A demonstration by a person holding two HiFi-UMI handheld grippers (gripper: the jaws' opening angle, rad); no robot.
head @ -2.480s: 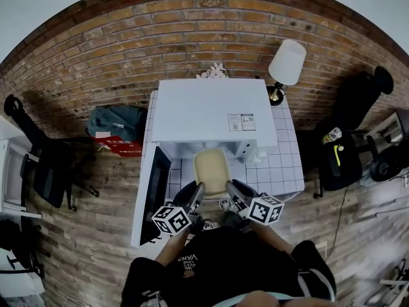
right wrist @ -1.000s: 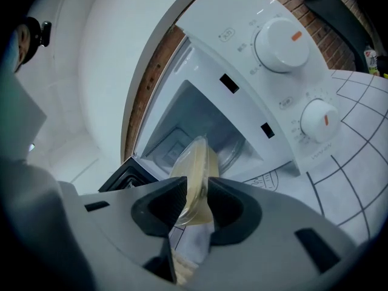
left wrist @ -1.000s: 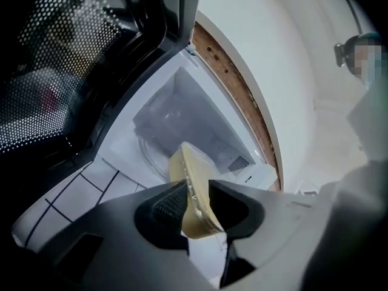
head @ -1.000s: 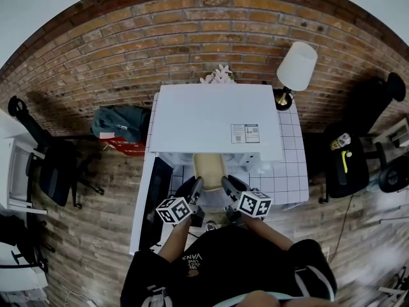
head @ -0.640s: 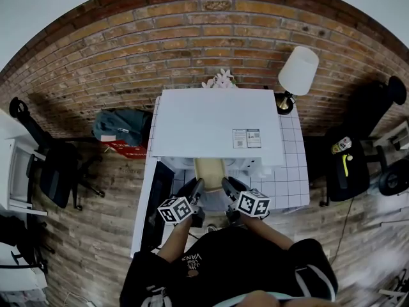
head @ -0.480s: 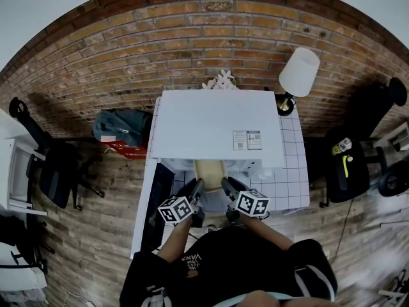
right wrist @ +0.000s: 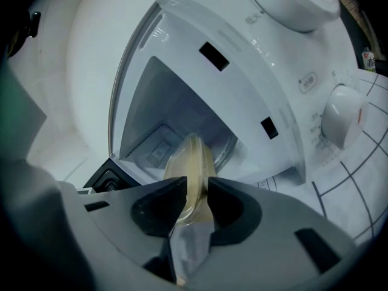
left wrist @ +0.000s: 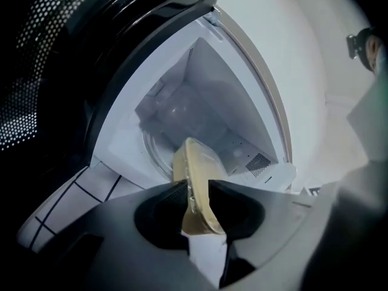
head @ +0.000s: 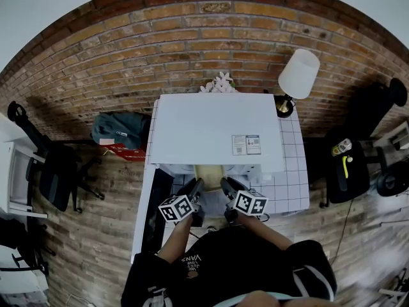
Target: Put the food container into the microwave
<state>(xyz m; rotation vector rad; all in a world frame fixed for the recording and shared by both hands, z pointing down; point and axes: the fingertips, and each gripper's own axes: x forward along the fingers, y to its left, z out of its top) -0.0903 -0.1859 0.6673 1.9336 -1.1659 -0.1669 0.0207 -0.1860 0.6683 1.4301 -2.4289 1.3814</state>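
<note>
One pale yellow, lidded plastic food container (head: 209, 172) is held between two grippers. The left gripper (head: 197, 185) pinches its left rim and the right gripper (head: 225, 185) pinches its right rim, each with its jaws pressed onto the edge. The container's long axis runs away from the person, with its far end pointing into the one white microwave (head: 214, 126), whose black door (head: 155, 200) stands open on the left. The far end seems just inside the cavity, above the glass turntable (left wrist: 159, 156).

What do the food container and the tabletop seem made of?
The food container is likely thin plastic: pale yellow, translucent and glossy, with a moulded rim. The tabletop seems to be glazed white tile, judging by its dark grout grid, though it could be a printed surface.
</note>
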